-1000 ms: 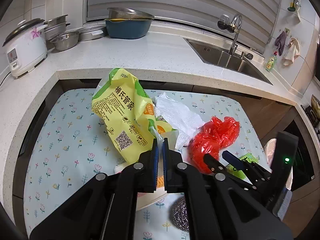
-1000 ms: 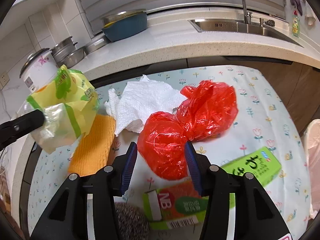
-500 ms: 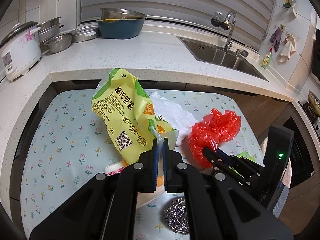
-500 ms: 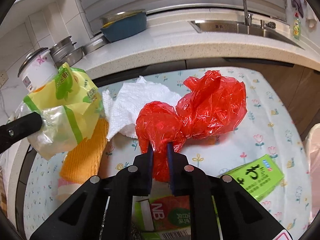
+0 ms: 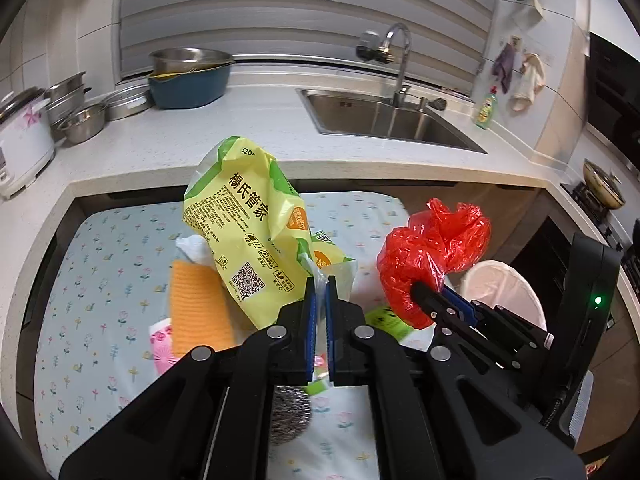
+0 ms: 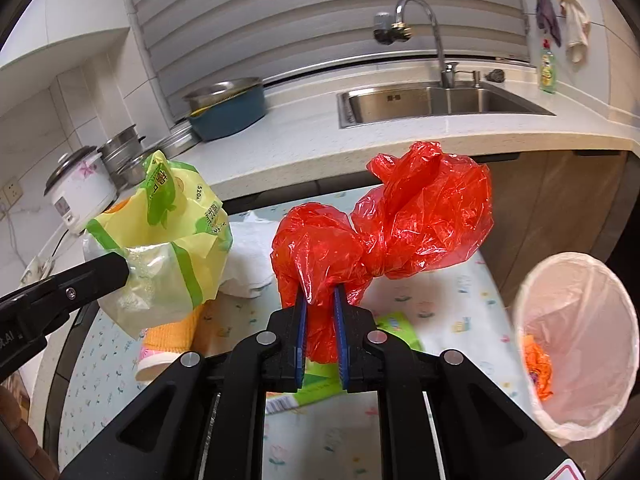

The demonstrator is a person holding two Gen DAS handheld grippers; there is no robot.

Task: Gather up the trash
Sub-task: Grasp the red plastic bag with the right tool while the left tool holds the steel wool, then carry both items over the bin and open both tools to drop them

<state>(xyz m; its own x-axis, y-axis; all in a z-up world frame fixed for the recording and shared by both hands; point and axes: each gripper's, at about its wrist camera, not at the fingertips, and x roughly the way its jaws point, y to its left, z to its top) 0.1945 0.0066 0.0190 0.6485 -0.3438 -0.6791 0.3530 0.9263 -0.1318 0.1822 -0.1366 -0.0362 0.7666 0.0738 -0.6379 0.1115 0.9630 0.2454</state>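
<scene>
My left gripper is shut on a yellow and green food bag and holds it above the flowered table; the bag also shows in the right wrist view. My right gripper is shut on a crumpled red plastic bag, lifted off the table; the red bag also shows in the left wrist view. A bin with a pale liner stands to the right below the table edge, with orange scraps inside; it also shows in the left wrist view.
On the flowered tablecloth lie an orange cloth, white paper, a green box, a steel scourer and a pink-patterned cup. Behind are the counter, a sink and a rice cooker.
My right gripper shut on the red bag and lifted it off the table. Both grippers rose and swung right, bringing the bin into view. The left still holds the yellow bag.
</scene>
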